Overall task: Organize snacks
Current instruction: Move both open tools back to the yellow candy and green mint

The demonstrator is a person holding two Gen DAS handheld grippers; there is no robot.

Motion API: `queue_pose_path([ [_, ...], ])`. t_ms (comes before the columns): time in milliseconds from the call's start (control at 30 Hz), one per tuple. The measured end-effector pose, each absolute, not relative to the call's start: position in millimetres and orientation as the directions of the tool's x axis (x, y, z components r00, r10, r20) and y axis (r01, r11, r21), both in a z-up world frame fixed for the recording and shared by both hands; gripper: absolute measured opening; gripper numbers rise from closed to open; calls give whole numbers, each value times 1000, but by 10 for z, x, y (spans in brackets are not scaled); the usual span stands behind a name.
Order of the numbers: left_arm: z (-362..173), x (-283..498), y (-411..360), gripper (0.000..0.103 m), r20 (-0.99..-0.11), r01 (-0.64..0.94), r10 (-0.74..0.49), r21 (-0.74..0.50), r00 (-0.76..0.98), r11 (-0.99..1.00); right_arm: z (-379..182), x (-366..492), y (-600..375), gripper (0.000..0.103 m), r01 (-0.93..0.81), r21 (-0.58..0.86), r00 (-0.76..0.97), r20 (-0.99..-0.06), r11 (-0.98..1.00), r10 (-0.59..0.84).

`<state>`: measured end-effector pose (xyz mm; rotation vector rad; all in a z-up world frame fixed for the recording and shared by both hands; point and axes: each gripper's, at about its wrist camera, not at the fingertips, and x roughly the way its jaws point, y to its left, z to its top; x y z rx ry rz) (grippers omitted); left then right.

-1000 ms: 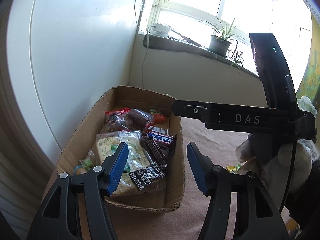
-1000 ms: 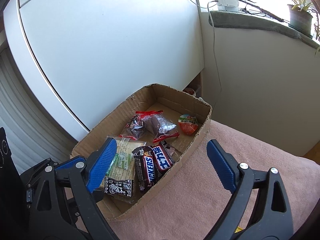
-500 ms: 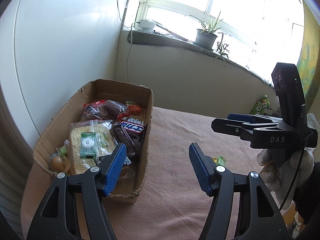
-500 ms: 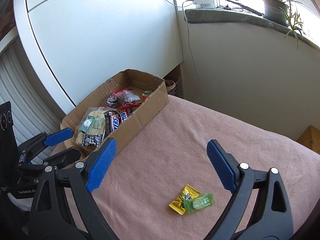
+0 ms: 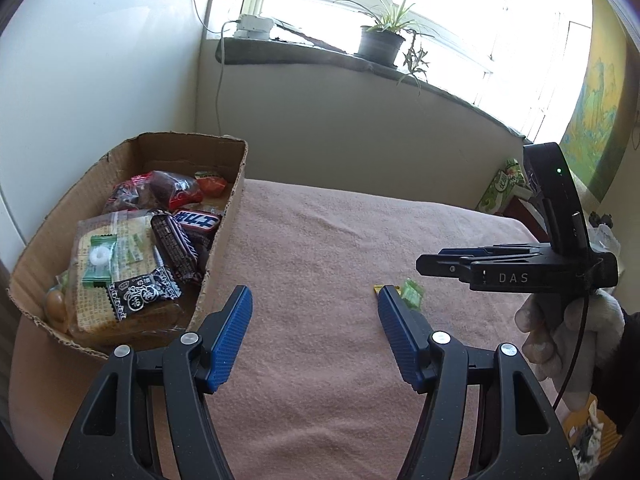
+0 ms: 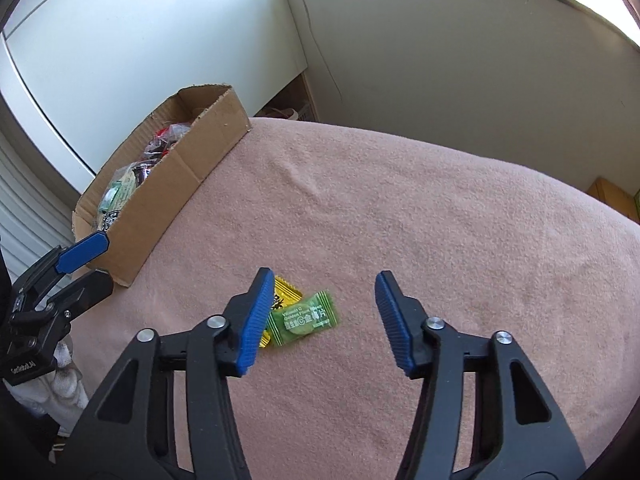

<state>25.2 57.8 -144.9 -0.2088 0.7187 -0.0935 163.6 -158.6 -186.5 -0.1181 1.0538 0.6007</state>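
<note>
While boxed snacks (image 5: 132,256) fill left view, green candy (image 6: 304,318) right

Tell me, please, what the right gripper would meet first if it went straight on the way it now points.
Most likely the green candy: it lies on the pink blanket just ahead of the open right gripper, nearer its left finger, with the yellow candy partly behind that finger. Height above the blanket is unclear.

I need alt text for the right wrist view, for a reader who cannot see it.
The open right gripper hovers over a green candy and a yellow candy touching on a pink blanket. A cardboard box of snacks sits behind, left.
</note>
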Motion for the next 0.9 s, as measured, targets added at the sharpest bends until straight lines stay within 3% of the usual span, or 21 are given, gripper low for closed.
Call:
queue_pose_path([
  [233,-1505,275,536,65,-655,27,-171,-224,736,974,-2068,1652,-1493,43,-448,247,288,-870,859,400],
  [700,-1564,301,583,65,-654,37,-202,-258,729,965,-2184,1516,-1183,43,-541,5,343,-912,841,226],
  [900,-1616,384,473,65,-668,75,-243,-270,703,960,-2158,1425,-1353,43,-559,0,350,-907,829,236],
])
